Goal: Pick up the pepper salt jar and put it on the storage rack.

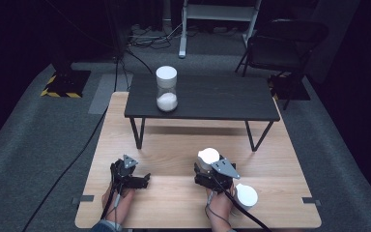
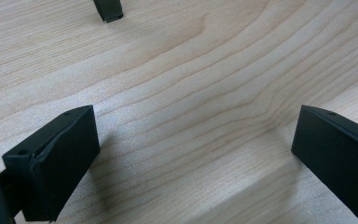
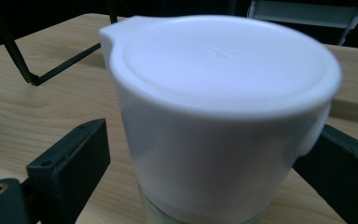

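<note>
A jar with a white lid (image 1: pixel 208 156) (image 3: pixel 219 93) stands on the light wooden table (image 1: pixel 174 203) at the front right. My right gripper (image 1: pixel 206 166) (image 3: pixel 205 154) is around it with one black jaw on each side. The left jaw shows a gap to the glass, so the gripper is open. At the front left, my left gripper (image 1: pixel 131 175) (image 2: pixel 193 149) hangs low over bare wood, open, with nothing between its jaws. A second jar (image 1: pixel 166 89), white-lidded and half full of white powder, stands on the small dark table (image 1: pixel 207 99) at its left end.
A white round object (image 1: pixel 246 195) lies just right of my right hand near the front edge. The dark table's thin legs (image 1: pixel 139 133) (image 2: pixel 107 10) stand on the wood ahead of both grippers. A black chair (image 1: pixel 285 43) and a frame stand on the floor beyond.
</note>
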A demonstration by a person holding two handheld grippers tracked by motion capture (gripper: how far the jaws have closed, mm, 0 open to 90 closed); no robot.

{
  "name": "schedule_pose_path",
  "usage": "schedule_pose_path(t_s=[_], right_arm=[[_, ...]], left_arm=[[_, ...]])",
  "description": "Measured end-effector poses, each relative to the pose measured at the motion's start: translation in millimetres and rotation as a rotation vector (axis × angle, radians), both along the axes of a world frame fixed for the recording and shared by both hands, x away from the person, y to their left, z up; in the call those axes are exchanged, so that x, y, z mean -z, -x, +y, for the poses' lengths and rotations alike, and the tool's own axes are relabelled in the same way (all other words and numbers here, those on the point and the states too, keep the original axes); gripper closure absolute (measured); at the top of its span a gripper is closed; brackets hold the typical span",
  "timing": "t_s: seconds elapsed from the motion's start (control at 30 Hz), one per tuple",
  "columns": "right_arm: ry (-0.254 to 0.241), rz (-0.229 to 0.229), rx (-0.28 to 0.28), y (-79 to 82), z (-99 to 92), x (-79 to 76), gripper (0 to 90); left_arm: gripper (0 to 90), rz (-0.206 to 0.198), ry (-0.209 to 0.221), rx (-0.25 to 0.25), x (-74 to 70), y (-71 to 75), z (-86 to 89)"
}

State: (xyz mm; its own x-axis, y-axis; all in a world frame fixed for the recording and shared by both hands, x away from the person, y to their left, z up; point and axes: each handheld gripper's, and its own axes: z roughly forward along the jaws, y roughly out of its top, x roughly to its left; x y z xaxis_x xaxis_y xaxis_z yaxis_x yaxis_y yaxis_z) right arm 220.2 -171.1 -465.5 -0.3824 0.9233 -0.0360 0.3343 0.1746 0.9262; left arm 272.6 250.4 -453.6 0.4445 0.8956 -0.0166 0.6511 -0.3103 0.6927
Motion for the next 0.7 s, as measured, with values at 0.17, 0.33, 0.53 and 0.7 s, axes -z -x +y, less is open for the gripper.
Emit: schedule_pose_path(t_s=[0.17,0.33,0.53,0.7], right_arm=[[0.004,0.006,-0.001,-0.5,0.2,4.1,7.2],[-0.005,0.024,-0.002,-2.4,-1.0,8.5,10.4],[-0.024,0.049,-0.004,-4.2,-2.9,13.1,15.8],[-0.051,0.076,-0.003,-6.2,-5.0,19.5,20.9]], left_arm=[[0.8,0.000,0.000,0.000,0.0,0.0,0.0],[0.8,0.000,0.000,0.001,0.0,0.0,0.0],[0.7,0.000,0.000,0.002,0.0,-0.1,0.1],[0.8,0.000,0.001,0.002,0.1,0.0,0.1]])
